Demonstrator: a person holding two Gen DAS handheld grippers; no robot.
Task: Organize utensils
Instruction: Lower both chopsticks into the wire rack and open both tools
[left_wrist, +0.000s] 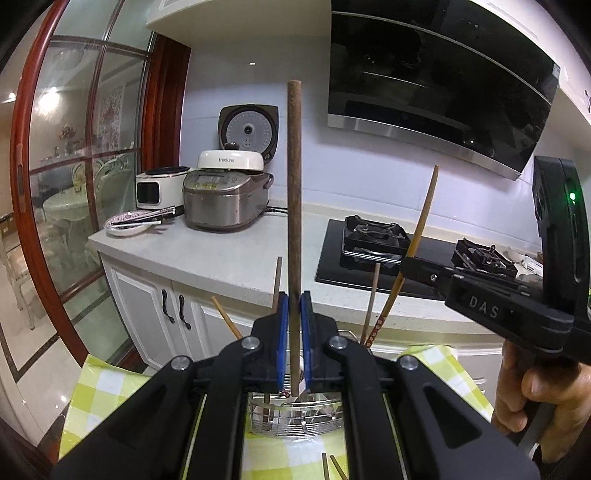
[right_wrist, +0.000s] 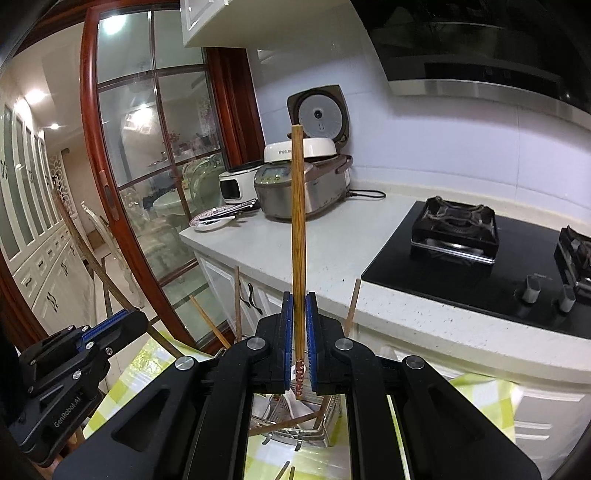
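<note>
My left gripper (left_wrist: 294, 306) is shut on a dark brown chopstick (left_wrist: 294, 192) that stands upright above a wire utensil holder (left_wrist: 295, 424). My right gripper (right_wrist: 299, 306) is shut on a lighter wooden chopstick (right_wrist: 297, 229) with a patterned lower end, held upright over the same holder (right_wrist: 295, 421). The right gripper also shows in the left wrist view (left_wrist: 406, 266), clamped on its chopstick (left_wrist: 421, 229). The left gripper appears at lower left in the right wrist view (right_wrist: 122, 321). Several other chopsticks (left_wrist: 370, 306) stand in the holder.
The holder sits on a green checked cloth (left_wrist: 107, 387). Two loose chopsticks (left_wrist: 330, 469) lie on it near me. Behind is a counter (left_wrist: 221, 254) with rice cookers (left_wrist: 225, 199), a plate (left_wrist: 125, 225), a gas hob (right_wrist: 480, 258) and a range hood (left_wrist: 443, 92).
</note>
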